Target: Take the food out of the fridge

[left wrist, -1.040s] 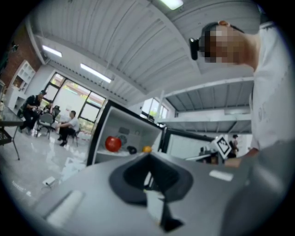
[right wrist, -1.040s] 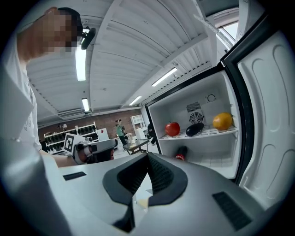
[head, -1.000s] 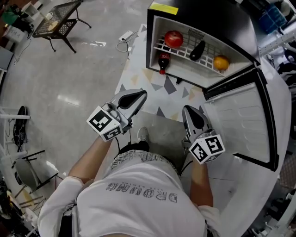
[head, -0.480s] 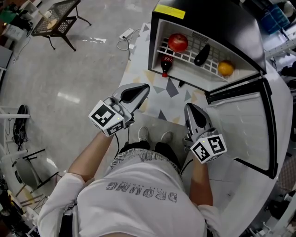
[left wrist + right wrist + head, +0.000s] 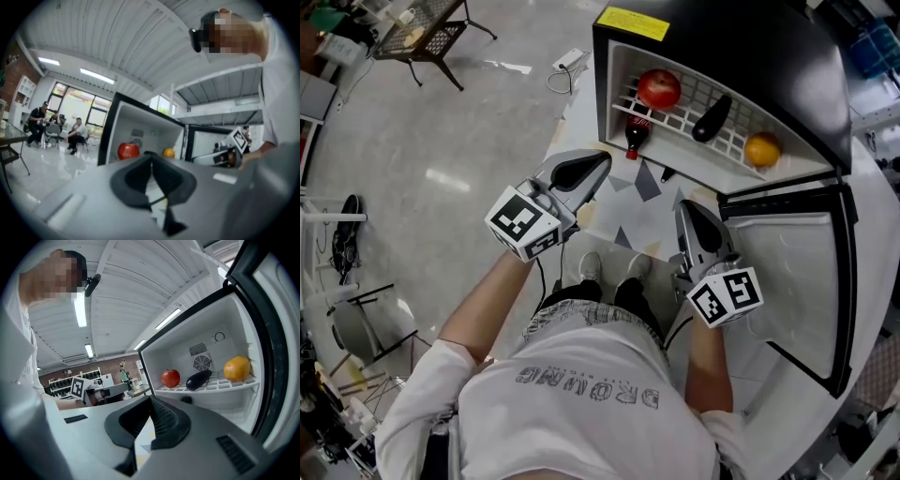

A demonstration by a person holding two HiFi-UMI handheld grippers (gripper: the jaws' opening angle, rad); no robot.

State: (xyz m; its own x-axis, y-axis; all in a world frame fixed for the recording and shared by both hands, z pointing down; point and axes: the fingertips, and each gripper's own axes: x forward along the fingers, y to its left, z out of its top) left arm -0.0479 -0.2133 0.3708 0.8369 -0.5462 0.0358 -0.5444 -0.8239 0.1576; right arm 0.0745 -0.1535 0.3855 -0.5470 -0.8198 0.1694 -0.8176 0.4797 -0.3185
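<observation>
Left gripper (image 5: 602, 161) and right gripper (image 5: 686, 208) are brought nearer the open fridge (image 5: 722, 37) than a second ago.
Both pairs of jaws are held closed with nothing between them. A red apple (image 5: 658, 89), an eggplant (image 5: 712, 118) and an orange (image 5: 763, 149) are seen on the wire shelf (image 5: 727, 141), with a red-labelled bottle (image 5: 634, 134) beneath.

Small black fridge (image 5: 741, 42), door (image 5: 792, 272) swung fully open. On its white wire shelf (image 5: 737, 141), left to right in the head view: a red apple (image 5: 658, 89), a dark eggplant (image 5: 712, 118) lying slantwise, and an orange (image 5: 763, 149), each apart from the next. A dark, red-labelled bottle (image 5: 632, 136) sits below the apple.
</observation>
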